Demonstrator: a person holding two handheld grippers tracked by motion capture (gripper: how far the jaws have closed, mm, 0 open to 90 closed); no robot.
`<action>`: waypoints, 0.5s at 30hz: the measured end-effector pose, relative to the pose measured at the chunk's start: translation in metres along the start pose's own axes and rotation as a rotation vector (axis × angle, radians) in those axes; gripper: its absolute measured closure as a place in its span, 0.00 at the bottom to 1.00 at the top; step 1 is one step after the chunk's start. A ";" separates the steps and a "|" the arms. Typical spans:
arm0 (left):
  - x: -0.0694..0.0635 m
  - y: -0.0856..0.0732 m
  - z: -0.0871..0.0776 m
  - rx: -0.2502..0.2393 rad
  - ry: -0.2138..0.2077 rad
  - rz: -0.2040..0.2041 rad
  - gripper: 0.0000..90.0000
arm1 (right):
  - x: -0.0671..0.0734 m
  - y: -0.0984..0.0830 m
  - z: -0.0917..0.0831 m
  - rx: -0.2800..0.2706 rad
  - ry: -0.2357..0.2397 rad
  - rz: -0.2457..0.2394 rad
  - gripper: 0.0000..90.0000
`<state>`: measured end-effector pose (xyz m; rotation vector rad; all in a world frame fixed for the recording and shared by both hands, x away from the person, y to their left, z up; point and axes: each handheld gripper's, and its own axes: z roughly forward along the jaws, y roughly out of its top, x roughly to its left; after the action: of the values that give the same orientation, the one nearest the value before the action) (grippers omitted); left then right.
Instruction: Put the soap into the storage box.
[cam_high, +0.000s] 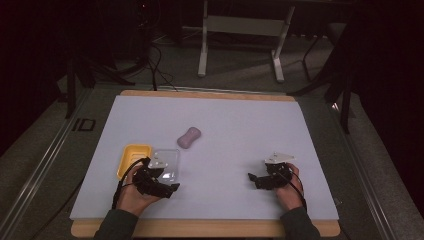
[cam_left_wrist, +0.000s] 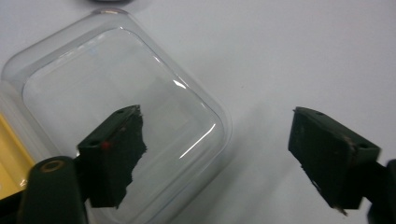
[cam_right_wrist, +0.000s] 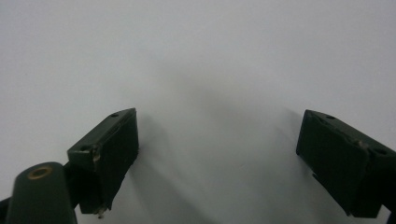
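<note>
A clear plastic lid (cam_high: 167, 163) lies on the white mat beside a yellow dish (cam_high: 133, 158) at the front left. A pink, peanut-shaped soap bar (cam_high: 189, 137) rests farther back near the middle. My left gripper (cam_high: 169, 189) is open just in front of the clear lid (cam_left_wrist: 126, 112); in the left gripper view one jaw hangs over the lid and the other over bare mat, and the yellow dish (cam_left_wrist: 9, 163) peeks in at the left edge. My right gripper (cam_high: 253, 179) is open at the front right, (cam_right_wrist: 217, 158) with nothing between its jaws over plain mat.
The white mat (cam_high: 240, 125) covers a wooden tabletop (cam_high: 200, 229). A white table frame (cam_high: 240, 30) and cables stand on the floor beyond the far edge.
</note>
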<state>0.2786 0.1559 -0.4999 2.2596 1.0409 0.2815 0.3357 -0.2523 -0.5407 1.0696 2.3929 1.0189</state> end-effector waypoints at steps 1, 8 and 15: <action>-0.001 0.001 0.000 -0.002 0.003 0.004 0.25 | 0.000 0.000 0.000 -0.001 -0.002 -0.001 0.14; 0.000 0.006 -0.005 -0.027 -0.002 0.013 0.34 | 0.001 -0.001 -0.001 -0.005 -0.005 -0.006 0.15; 0.004 0.014 -0.010 -0.050 0.020 0.020 0.37 | 0.001 -0.004 -0.007 -0.074 -0.023 0.002 0.16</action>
<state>0.2855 0.1565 -0.4842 2.2279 1.0112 0.3348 0.3292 -0.2563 -0.5386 1.0523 2.3176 1.0811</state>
